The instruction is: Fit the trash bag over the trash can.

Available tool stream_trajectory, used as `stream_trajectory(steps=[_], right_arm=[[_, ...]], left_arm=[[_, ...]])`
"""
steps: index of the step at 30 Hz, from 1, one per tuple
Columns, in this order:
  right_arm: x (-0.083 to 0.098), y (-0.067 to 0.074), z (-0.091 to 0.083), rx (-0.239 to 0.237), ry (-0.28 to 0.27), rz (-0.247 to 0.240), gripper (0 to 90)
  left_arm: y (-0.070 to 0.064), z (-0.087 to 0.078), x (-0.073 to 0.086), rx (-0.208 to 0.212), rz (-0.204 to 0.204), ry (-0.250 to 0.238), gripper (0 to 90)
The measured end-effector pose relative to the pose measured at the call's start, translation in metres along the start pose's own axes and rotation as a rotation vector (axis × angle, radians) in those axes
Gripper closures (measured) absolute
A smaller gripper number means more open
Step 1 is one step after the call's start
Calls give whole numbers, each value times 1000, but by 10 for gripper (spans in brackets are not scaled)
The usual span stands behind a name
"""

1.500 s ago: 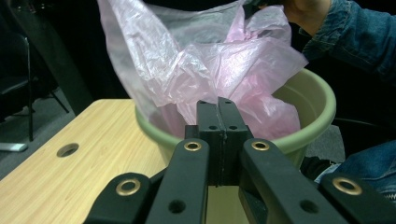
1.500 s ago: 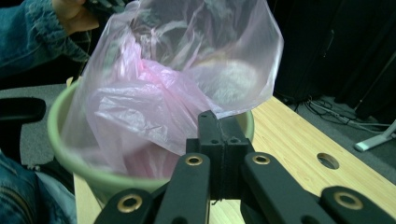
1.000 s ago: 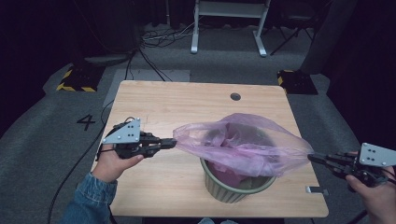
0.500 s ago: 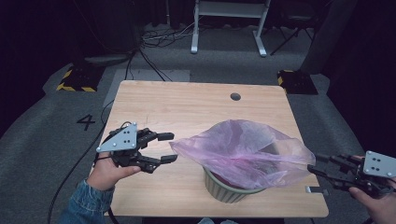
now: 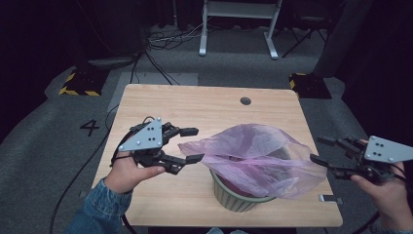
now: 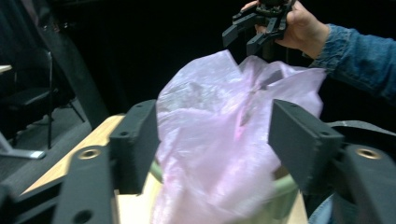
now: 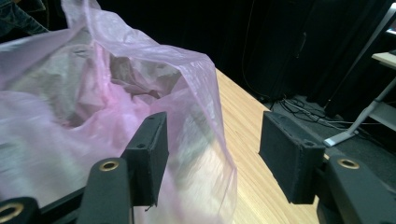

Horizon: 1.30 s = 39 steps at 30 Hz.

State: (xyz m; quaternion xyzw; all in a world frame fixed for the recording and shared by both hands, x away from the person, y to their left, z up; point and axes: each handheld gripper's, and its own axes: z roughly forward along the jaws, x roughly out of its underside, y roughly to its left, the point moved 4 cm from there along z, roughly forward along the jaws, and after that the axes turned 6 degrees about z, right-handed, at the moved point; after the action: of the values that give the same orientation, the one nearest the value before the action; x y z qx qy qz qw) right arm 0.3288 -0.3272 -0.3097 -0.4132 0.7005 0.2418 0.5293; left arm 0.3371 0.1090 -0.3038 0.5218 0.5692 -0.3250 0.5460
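Pink bag, thin, crumpled, draped over green bin, both tools spread, empty

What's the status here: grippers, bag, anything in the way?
Left gripper open, beside bag. Right gripper open, off bag. Pink bag draped loose over green bin. Nothing in the way.

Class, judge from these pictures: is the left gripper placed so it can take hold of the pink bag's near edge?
Probably yes. The left gripper is open, its jaws pointing at the pink bag edge just ahead, with bare table around and nothing between them.
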Motion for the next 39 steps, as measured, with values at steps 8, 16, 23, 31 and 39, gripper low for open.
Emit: stream_trajectory(steps=[8, 16, 23, 31, 39], right_arm=[[9, -10, 41, -35, 74, -6, 628], [-1, -12, 60, -53, 101, 18, 900], [-8, -23, 65, -6, 63, 51, 900], [-16, -19, 57, 10, 52, 49, 900], [-16, -25, 58, 14, 50, 66, 900]], left_arm=[[17, 12, 18, -67, -19, 80, 669], [26, 24, 28, -83, -13, 91, 809], [9, 33, 30, -1, 12, 86, 372], [4, 36, 36, -1, 12, 174, 484], [19, 40, 41, -21, -85, 150, 898]])
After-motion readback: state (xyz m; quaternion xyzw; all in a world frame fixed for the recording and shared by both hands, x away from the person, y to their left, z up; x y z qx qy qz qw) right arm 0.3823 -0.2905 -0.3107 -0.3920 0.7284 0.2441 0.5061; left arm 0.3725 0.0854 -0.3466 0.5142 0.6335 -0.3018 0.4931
